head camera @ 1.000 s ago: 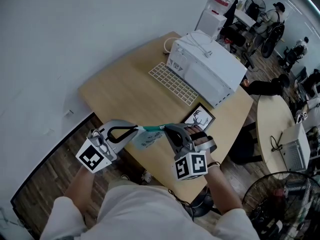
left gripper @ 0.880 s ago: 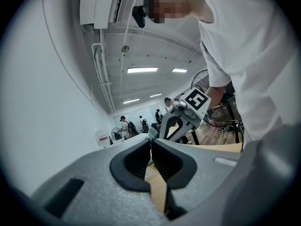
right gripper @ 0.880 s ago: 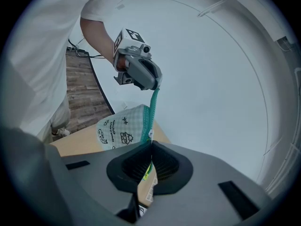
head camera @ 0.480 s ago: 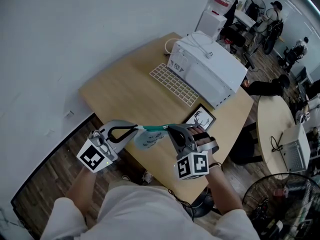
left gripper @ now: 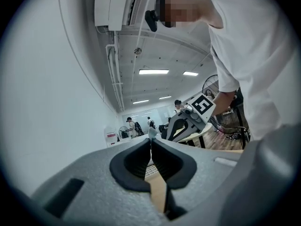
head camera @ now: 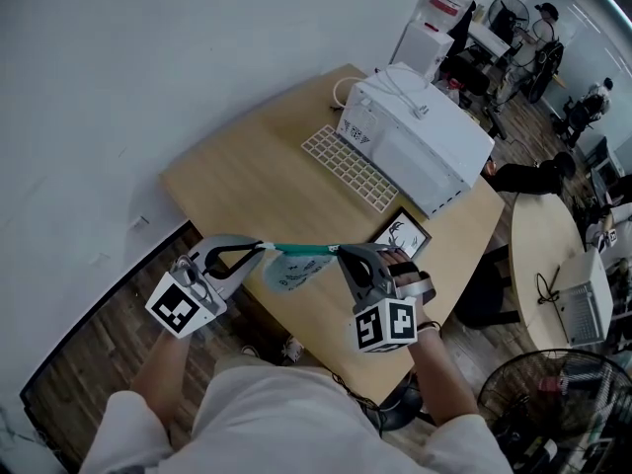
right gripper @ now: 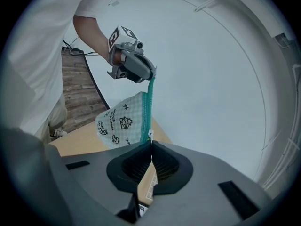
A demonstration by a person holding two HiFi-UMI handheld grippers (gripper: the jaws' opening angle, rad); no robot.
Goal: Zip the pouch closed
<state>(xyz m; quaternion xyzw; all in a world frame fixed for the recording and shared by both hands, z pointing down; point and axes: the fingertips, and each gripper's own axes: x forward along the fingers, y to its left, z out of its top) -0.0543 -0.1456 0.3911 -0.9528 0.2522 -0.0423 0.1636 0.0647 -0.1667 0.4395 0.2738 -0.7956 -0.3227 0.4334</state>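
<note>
Above the near edge of the table (head camera: 247,181), the pouch (head camera: 294,270) hangs in the air, stretched between the two grippers. The head view shows the whole setup: left gripper (head camera: 263,248) at one end of the teal zipper (head camera: 301,250), right gripper (head camera: 336,252) at the other, pouch body sagging below the line. A keyboard (head camera: 348,166), a white box (head camera: 420,136) and a framed picture (head camera: 401,233) lie behind on the table. Grip details come only from the gripper views. In the right gripper view, the right gripper (right gripper: 151,145) has its jaws pressed together on the small white pull tab (right gripper: 150,135), with the zipper (right gripper: 149,109) running up to the left gripper (right gripper: 152,77). The left gripper view shows its jaws closed on a pale corner of the pouch (left gripper: 151,132). Compared with a second ago, the left gripper sits slightly further out to the left; the span between the grippers is a little longer and the zipper line is straighter.
</note>
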